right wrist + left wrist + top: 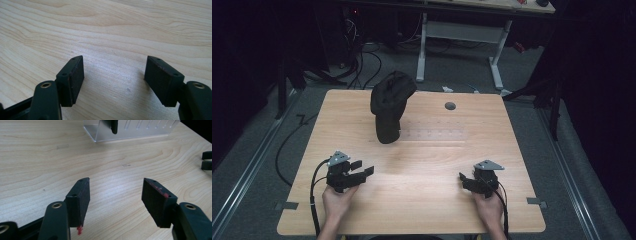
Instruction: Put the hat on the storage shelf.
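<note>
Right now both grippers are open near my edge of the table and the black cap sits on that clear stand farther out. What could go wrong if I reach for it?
1. The black cap perches high on the clear stand; a sideways nudge from the left gripper could topple both.
2. The cap is soft and dark, so the jaws may pinch a fold and drag it off crooked.
3. The right gripper is farther away; its trailing cable could snag.

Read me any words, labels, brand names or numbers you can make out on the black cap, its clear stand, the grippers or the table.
There are none to read: the black cap, the clear stand, the left gripper, the right gripper and the wooden table all show plain, unmarked surfaces. The red flecks on the left gripper's pads are smears, not writing.
</note>
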The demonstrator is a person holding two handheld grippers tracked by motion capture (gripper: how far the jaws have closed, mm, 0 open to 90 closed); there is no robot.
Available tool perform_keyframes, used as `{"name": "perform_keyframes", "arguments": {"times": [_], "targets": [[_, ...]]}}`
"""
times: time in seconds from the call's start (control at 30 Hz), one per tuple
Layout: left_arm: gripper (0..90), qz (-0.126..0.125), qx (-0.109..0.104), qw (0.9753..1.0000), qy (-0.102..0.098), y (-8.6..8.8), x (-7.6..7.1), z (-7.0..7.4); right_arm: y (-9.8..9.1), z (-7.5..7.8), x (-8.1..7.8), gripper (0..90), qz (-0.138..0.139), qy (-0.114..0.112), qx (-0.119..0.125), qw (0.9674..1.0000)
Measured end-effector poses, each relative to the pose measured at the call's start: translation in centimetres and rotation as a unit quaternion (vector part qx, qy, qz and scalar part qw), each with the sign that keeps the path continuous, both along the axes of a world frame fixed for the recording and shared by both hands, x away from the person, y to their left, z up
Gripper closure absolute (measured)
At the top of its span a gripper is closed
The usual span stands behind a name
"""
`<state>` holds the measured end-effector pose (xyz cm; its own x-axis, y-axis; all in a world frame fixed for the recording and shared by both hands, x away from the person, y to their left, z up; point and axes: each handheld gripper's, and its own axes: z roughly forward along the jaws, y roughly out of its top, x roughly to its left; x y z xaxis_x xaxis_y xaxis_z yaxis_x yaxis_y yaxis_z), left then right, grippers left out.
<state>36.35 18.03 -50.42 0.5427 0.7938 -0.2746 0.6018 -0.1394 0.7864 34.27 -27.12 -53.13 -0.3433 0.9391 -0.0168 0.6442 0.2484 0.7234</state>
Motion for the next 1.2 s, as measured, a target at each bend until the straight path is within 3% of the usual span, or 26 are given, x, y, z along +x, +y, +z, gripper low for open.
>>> {"name": "perform_keyframes", "arguments": {"times": [0.23, 0.63, 1.2], "targets": [[39.8, -0.007, 0.016, 0.9998, 0.008, -0.9, -0.3, -0.9, 0.0, 0.0, 0.0, 32.1, 0.001, 0.0, 0.0, 1.0], [39.1, -0.009, 0.048, 0.9988, 0.003, -1.7, -0.8, -1.8, 0.0, 0.0, 0.0, 32.1, 0.001, 0.0, 0.0, 1.0], [37.4, -0.014, 0.101, 0.9948, -0.006, -3.1, -1.1, -2.8, 0.0, 0.0, 0.0, 32.1, 0.003, 0.0, -0.001, 1.0]]}}
